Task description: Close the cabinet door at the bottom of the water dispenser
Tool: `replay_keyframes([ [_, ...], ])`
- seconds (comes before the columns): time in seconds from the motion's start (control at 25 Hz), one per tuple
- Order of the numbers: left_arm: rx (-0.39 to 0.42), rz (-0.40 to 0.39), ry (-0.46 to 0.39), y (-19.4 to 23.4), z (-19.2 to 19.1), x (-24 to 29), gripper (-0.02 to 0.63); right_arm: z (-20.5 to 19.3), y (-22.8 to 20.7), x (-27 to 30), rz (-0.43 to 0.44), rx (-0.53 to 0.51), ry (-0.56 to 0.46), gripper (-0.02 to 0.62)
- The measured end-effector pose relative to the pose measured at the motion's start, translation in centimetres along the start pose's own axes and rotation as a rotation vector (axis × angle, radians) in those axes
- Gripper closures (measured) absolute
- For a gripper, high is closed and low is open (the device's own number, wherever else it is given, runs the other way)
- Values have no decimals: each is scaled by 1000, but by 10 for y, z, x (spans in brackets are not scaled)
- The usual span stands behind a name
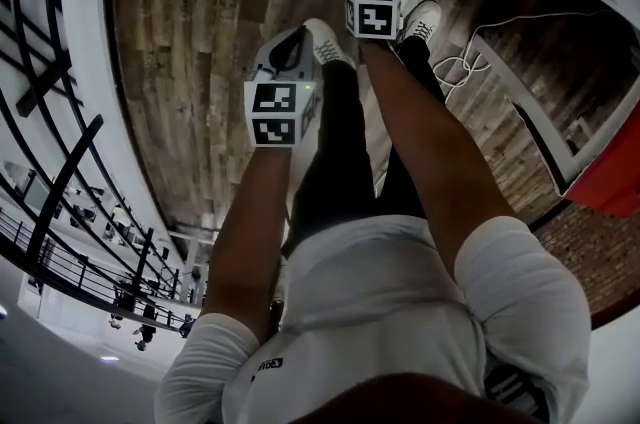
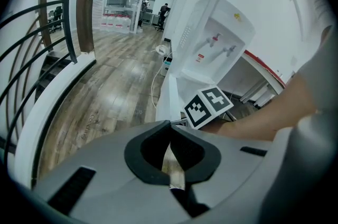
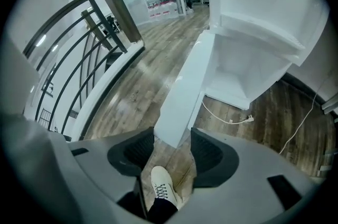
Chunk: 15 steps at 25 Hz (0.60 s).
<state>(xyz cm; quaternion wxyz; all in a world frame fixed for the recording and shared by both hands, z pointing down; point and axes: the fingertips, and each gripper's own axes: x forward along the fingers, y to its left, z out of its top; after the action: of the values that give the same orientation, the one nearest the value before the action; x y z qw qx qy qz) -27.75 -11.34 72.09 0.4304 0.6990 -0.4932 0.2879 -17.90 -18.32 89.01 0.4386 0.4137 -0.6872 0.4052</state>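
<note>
Left tool [image 2: 169, 125]: jaws drawn together to a narrow slit with nothing between them. It hangs at the left beside the person's leg, pointed toward the water dispenser [image 2: 216, 43], and appears to take no part in the work. Right tool [image 3: 173, 134]: jaws apart, set astride the free edge of the cabinet door [image 3: 185, 85], with plank floor showing in a gap at each side; no clamping contact can be confirmed. The door stands swung wide open, projecting from the dispenser's base toward the person. To its right the bottom compartment [image 3: 248, 72] lies exposed and appears empty. A white cable [image 3: 228, 121] lies on the floor just before the compartment, apart from the door. Assessment: the closing step is at its start, with the door reached but not yet swung. The next move calls for pressing the right tool against the door, or closing on its edge, then sweeping it rightward on its hinge until flush, letting go before the jaws foul the frame.
</note>
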Motion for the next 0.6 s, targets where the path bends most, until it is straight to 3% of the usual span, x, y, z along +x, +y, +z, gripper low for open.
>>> replay_keyframes([
  [0.6,49,-39,17,-31,12,24,611,-15,-34,-9,7,-46,30,403],
])
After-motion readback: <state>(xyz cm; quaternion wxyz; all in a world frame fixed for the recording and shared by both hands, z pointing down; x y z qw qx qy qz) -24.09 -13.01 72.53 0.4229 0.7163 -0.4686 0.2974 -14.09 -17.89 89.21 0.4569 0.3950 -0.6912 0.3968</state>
